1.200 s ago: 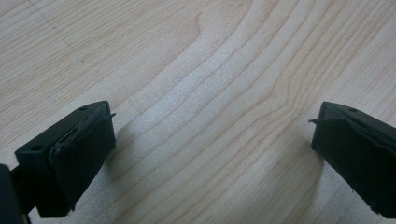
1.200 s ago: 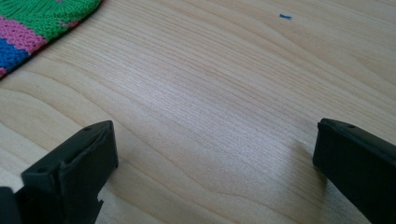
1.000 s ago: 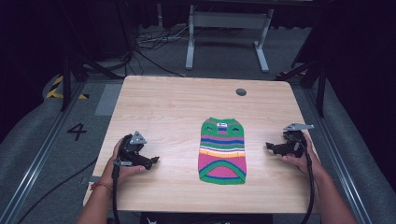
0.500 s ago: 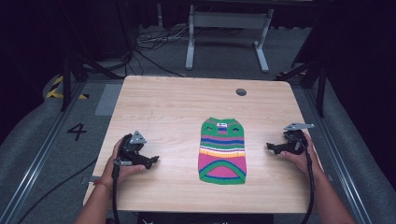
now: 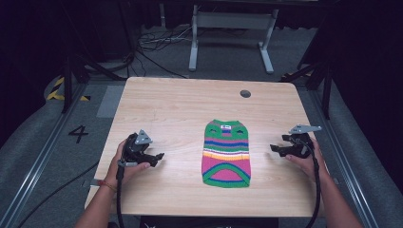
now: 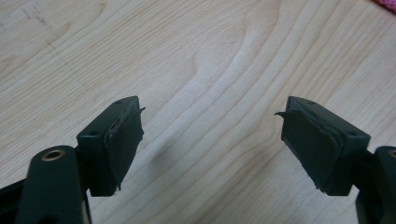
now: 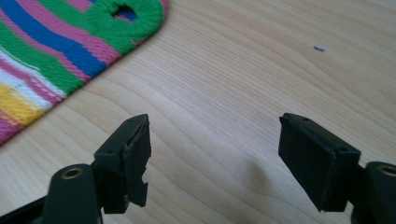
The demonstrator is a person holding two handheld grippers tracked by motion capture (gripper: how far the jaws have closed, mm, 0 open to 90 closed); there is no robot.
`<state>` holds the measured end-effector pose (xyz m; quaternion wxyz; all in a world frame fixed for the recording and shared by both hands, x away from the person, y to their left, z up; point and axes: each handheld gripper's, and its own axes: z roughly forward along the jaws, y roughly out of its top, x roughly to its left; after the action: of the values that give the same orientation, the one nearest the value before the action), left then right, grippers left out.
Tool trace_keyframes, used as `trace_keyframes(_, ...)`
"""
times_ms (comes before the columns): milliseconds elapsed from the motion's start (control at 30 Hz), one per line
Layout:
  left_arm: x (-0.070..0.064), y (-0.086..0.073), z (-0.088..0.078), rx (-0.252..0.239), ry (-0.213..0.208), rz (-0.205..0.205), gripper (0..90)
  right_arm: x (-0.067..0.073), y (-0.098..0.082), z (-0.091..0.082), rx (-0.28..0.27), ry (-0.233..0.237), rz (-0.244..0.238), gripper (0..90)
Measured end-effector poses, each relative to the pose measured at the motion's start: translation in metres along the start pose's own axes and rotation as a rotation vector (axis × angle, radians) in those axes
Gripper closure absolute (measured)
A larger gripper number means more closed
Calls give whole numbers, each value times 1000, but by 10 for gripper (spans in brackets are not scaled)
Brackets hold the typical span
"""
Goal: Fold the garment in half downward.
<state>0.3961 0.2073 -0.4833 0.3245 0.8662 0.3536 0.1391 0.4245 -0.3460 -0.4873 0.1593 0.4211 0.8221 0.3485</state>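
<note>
High view, near edge first: my left gripper (image 5: pixel 159 156) sits on the light wood table (image 5: pixel 180 102) at the left, right gripper (image 5: pixel 276 148) at the right, both w/ hands resting on the tabletop. Between them, nearer the right one, lies the small striped knit sweater (image 5: pixel 226 153) — flat, neck end away from me, well apart from the left gripper and near the right but not touching. Both sets of jaws have just been closing yet stand partly open w/ nothing between them — bare wood in the gap in each gripper view. Right gripper view has the sweater's green armhole edge (image 7: pixel 122 14) beyond the jaws. Farther off, a dark round hole (image 5: pixel 245 93) near the table's far edge.
</note>
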Motion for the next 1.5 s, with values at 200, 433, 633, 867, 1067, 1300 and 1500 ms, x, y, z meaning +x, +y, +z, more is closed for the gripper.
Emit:
trace_keyframes(200,-8,21,9,-22,-23,38,293,12,11,-3,-27,34,-31,311)
trace_keyframes(433,-15,42,21,-38,-41,80,320,20,25,-3,-58,49,-56,333)
trace_keyframes(633,-20,68,37,-57,-63,106,356,28,38,9,-56,75,-85,390)
trace_keyframes(867,-21,93,58,-70,-74,139,372,32,56,29,-37,86,-110,430)
trace_keyframes(1067,-23,105,73,-69,-82,150,377,35,69,45,-31,93,-125,450)
trace_keyframes(1300,-26,126,93,-81,-98,147,392,36,86,64,-15,94,-139,479)
trace_keyframes(1500,-23,147,114,-95,-109,108,413,34,94,88,21,84,-126,537)
